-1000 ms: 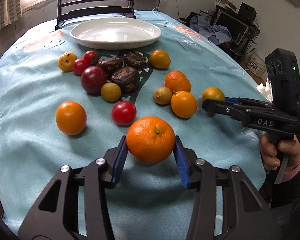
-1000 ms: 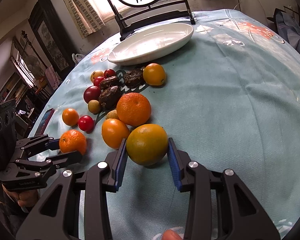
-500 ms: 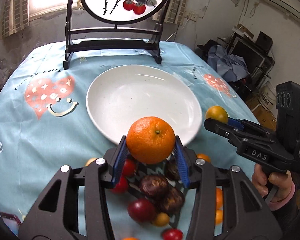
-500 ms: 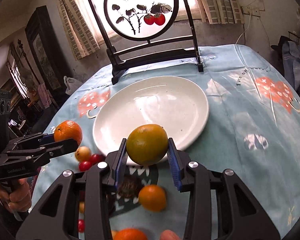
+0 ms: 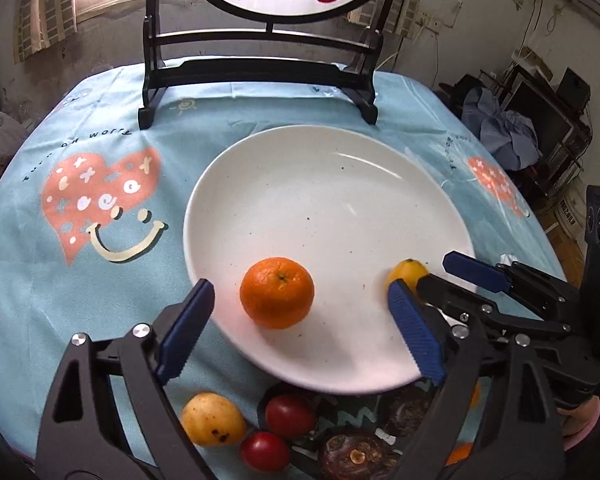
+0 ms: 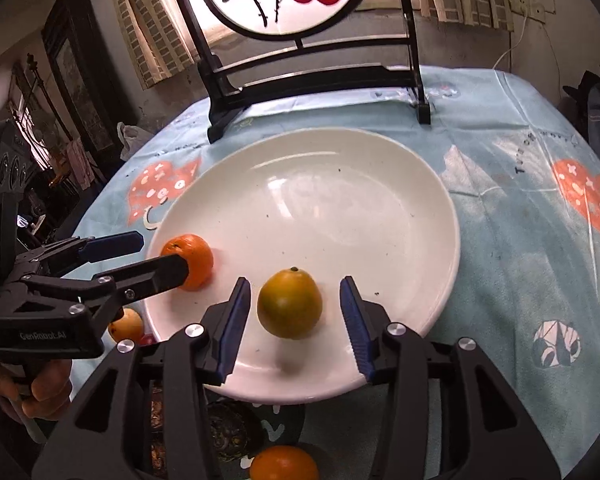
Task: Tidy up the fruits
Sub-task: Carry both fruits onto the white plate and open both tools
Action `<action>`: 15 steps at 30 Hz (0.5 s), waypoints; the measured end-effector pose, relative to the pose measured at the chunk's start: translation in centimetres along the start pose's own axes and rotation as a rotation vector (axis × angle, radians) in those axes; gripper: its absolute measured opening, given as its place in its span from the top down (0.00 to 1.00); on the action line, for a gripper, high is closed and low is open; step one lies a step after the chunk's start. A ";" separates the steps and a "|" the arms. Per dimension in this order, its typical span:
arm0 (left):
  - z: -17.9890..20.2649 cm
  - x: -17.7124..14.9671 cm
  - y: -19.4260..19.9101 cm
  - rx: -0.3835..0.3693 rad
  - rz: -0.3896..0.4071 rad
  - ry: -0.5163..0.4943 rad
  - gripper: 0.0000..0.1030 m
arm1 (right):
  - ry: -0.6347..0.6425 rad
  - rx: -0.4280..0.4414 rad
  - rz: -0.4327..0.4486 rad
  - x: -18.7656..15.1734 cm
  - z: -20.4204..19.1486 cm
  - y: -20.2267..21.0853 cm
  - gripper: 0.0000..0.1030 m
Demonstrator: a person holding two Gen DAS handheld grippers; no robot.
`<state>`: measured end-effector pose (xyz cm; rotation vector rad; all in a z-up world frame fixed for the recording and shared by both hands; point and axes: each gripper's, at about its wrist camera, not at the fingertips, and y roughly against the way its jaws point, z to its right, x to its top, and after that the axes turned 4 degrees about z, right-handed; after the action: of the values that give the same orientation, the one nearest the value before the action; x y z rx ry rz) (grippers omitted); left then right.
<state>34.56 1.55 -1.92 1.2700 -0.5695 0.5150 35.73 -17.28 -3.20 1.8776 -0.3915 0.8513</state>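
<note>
Holding two oranges [image 5: 277,298]: white plate [image 5: 340,184].

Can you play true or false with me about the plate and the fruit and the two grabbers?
1. The orange mandarin sits on the white plate. True.
2. The left gripper is squeezing the mandarin. False: its jaws are opening, and the blue pads stand well clear of the fruit on both sides.
3. The yellow-green citrus is on the plate too, between the right gripper fingers but not touched by them. True; those jaws are opening as well.
4. The plate is full of red tomatoes. False: the red tomatoes lie on the tablecloth in front of the plate.
5. A round picture stand stands behind the plate. True.
</note>
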 end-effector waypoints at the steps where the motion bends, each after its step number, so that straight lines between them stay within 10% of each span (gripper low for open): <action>1: 0.0 -0.1 0.9 -0.008 0.004 0.012 0.11 | 0.002 -0.010 0.027 0.0 -0.3 1.0 0.47; 8: -0.7 -5.6 8.7 -0.002 0.093 0.033 0.04 | -0.028 0.000 0.175 -3.6 -2.6 9.2 0.46; 15: -1.9 -14.7 13.6 0.045 0.109 -0.031 0.04 | -0.024 0.007 0.145 -12.8 -4.8 14.0 0.46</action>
<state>14.89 5.76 -1.98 1.2964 -0.6590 0.6025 16.54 -20.62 -1.78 1.8844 -0.5452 0.9281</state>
